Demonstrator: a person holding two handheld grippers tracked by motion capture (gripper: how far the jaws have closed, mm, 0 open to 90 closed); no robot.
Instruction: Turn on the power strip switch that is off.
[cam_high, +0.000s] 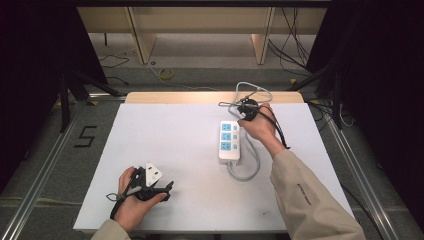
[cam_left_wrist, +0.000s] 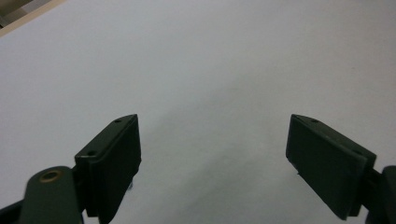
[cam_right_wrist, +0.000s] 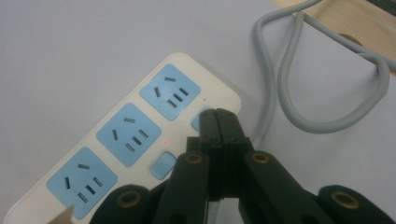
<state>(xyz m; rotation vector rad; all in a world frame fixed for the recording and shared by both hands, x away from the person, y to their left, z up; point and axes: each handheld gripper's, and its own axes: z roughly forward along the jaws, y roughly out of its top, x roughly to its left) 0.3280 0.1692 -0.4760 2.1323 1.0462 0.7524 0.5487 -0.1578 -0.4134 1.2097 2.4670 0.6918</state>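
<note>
On the white surface (cam_high: 165, 150), right of centre, lies the white plastic power strip (cam_right_wrist: 140, 135) with 3 blue sockets; we press its blue switch button (cam_right_wrist: 201, 119) squarely with the right gripper (cam_right_wrist: 218, 116), fingers closed. Our left gripper (cam_left_wrist: 212, 149) rests open, holding nothing.

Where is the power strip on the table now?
In the high view the power strip lies right of centre on the white table, under the shut right claw, its grey cord looping nearer the person.

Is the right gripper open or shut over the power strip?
Shut: the right gripper has its jaws pressed together, tips at a blue switch on the power strip, gripping nothing.
</note>
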